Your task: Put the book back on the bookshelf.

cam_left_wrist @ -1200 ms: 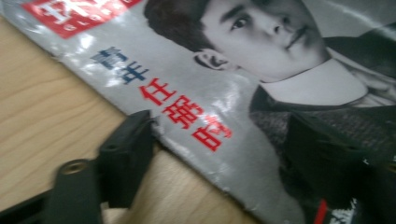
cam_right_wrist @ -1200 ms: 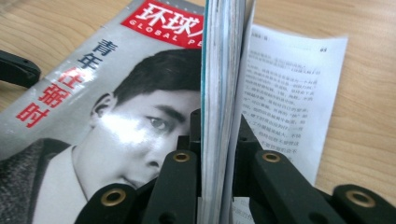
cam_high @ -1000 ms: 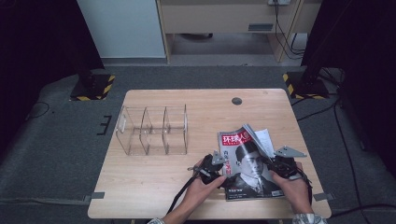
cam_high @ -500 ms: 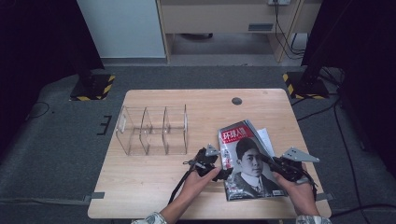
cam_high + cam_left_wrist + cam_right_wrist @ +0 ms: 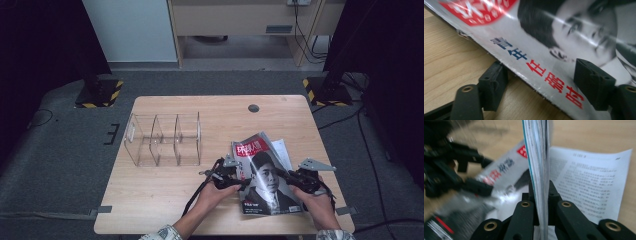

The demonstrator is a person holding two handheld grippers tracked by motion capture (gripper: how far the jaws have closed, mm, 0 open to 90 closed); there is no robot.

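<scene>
Near the table's [image 5: 165, 200] front right corner, the right gripper [image 5: 540, 195] clamps the magazine's [image 5: 265, 175] page edge tight, while the left gripper [image 5: 539, 82], jaws just closing, straddles its spine edge without pinching.

Wooden table [image 5: 165, 185]: clear organizer [image 5: 165, 140], magazine [image 5: 265, 175]

Recording lab: lone wooden table [image 5: 165, 185] on grey carpet [image 5: 65, 165], hazard-striped stand bases [image 5: 97, 95], dark curtains [image 5: 35, 55], trailing cables [image 5: 360, 120].
</scene>
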